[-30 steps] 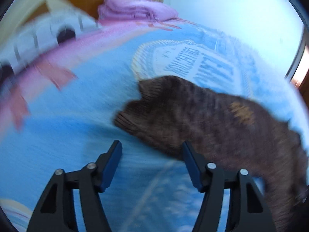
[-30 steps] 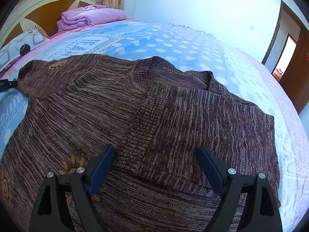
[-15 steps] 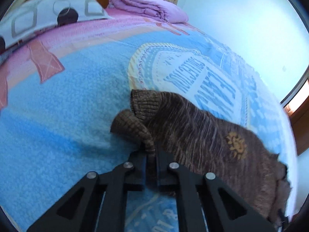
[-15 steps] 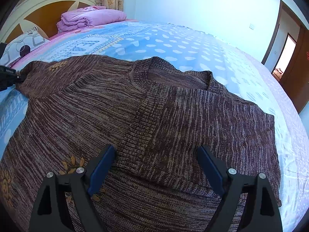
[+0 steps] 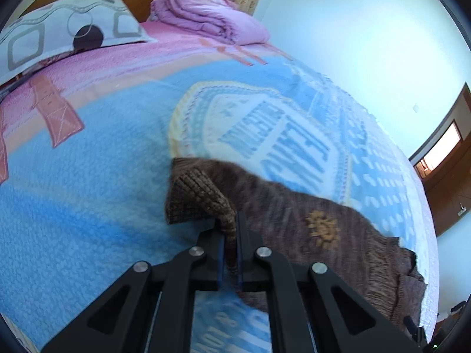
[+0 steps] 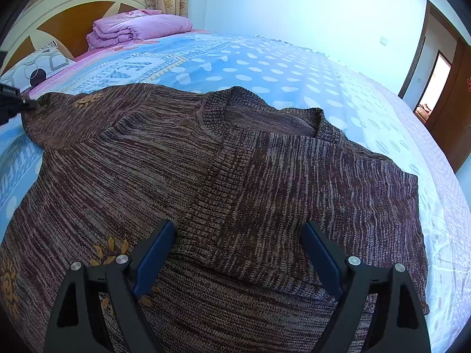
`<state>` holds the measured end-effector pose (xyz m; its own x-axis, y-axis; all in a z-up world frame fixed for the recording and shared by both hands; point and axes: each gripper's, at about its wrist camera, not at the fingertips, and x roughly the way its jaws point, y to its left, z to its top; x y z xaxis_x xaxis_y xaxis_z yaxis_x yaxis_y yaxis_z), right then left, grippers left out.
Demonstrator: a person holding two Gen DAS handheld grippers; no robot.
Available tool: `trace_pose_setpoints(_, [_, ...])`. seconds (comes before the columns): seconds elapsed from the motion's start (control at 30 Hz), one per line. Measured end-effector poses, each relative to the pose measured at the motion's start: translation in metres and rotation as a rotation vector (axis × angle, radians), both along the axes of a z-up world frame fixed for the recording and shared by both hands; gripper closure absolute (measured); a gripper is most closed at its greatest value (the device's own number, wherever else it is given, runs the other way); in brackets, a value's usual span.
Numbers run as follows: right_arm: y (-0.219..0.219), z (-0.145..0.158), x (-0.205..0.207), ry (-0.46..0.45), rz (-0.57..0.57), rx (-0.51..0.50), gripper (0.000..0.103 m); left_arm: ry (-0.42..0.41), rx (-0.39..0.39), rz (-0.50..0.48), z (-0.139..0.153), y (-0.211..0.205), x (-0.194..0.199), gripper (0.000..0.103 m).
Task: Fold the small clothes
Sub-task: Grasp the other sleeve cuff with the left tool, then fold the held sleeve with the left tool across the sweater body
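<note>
A brown knit sweater lies spread on the blue bedspread, neckline facing away, its right side folded over the body. My left gripper is shut on the ribbed cuff of the left sleeve and holds it just above the bed. The sleeve with an orange flower patch runs off to the right. The left gripper also shows at the far left of the right wrist view. My right gripper is open and empty, hovering over the sweater's lower middle.
The bed has a blue spotted cover with a pink band near the head. A folded purple quilt and a patterned pillow lie by the headboard. A doorway is at the right.
My left gripper closed on the sleeve cuff and has lifted it slightly. The right gripper has stayed open and still over the sweater.
</note>
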<state>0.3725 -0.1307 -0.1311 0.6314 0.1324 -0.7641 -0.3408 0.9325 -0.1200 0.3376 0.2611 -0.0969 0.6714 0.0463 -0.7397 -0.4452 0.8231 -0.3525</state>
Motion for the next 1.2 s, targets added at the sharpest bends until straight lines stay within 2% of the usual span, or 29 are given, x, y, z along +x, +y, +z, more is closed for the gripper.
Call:
trace_pose_setpoints(0.33, [0.0,0.001,0.0,0.001,-0.002,0.005,0.015,-0.039,-0.015,-0.068,0.033,-0.039,0.011,0.097])
trace_pose_setpoints(0.5, [-0.002,0.001,0.0,0.001,-0.003,0.014,0.015,-0.046,-0.056,-0.096,0.042,-0.057,0.018,0.097])
trace_pose_setpoints(0.63, [-0.012,0.009,-0.002,-0.016,-0.019,0.07,0.015,-0.057,-0.068,-0.11,0.051,-0.073,0.023,0.097])
trace_pose_setpoints(0.77, [-0.032,0.029,-0.014,-0.047,-0.036,0.163,0.015,-0.078,-0.085,-0.138,0.062,-0.088,0.027,0.097])
trace_pose_setpoints(0.97, [-0.05,0.053,-0.039,-0.05,-0.003,0.179,0.015,-0.11,-0.105,-0.158,0.081,-0.11,0.032,0.097])
trace_pose_setpoints(1.2, [-0.067,0.056,-0.071,-0.052,0.002,0.197,0.015,-0.13,-0.142,-0.228,0.089,-0.156,0.041,0.097])
